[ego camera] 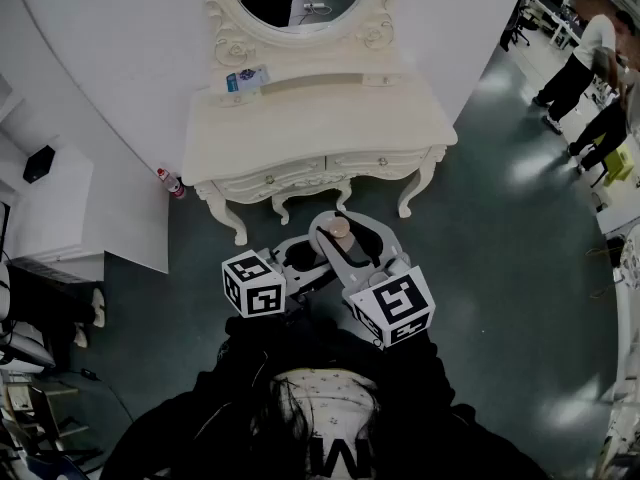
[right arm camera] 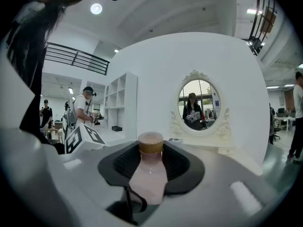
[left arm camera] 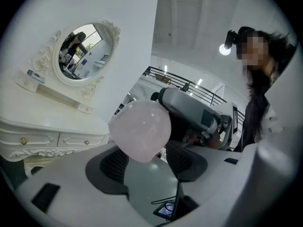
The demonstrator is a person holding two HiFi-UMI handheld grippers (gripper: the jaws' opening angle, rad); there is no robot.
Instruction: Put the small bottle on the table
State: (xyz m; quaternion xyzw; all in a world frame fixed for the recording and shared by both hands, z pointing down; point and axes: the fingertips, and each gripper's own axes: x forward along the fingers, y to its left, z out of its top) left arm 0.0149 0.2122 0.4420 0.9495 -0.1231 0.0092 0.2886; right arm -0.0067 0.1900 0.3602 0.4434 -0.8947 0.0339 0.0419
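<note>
Clamping the small pink bottle point(right arm camera: 150, 174) upright, the right gripper point(right arm camera: 151, 161) holds it over the floor, short of the white dressing table point(ego camera: 320, 133). Left gripper point(left arm camera: 147, 167) gapes wide, with the bottle's base just ahead.

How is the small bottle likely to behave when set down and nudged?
Probably rigid: the small bottle shows no denting clamped in the right gripper. Its glossy rounded body may slip; tall and narrow, it could tip.
</note>
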